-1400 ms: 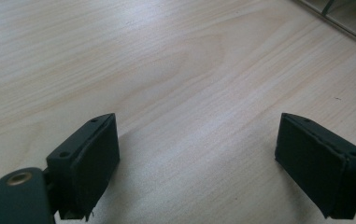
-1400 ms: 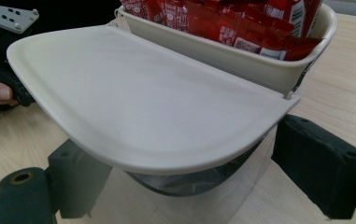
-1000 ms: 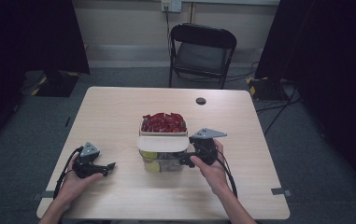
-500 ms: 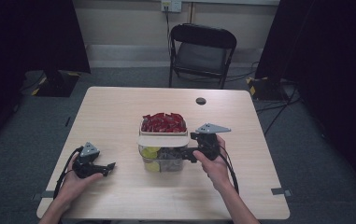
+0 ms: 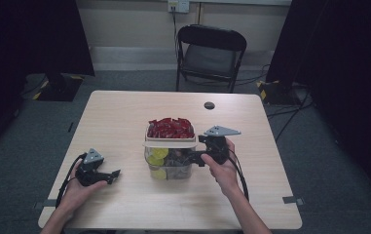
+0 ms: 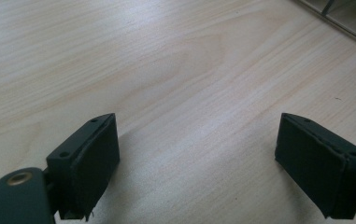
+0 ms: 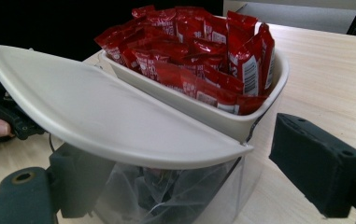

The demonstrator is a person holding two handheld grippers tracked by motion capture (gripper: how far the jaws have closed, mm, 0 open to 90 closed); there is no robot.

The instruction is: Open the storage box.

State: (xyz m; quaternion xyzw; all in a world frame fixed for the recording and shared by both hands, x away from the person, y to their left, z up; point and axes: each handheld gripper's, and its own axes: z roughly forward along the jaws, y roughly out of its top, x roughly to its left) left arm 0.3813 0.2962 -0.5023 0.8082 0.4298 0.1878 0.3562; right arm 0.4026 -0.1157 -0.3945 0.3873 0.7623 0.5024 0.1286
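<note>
Resting on the desk [image 5: 124,112], the left tool [image 5: 106,175] gapes empty (well apart from everything); the right tool [image 5: 195,157], jaws spread, meets the clear bin [image 5: 169,165] holding red packets [image 5: 170,127].

Even overhead light brightens the table [image 5: 124,117]; the room's sides fall dark. Soft shadows, mild glare on wood, slightly blurred close views.

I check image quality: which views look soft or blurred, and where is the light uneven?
High view: sharp table, dark corners around it. Left gripper view: wood grain soft, left gripper casts faint shadows. Right gripper view: red packets crisp, cream lid evenly lit.
</note>
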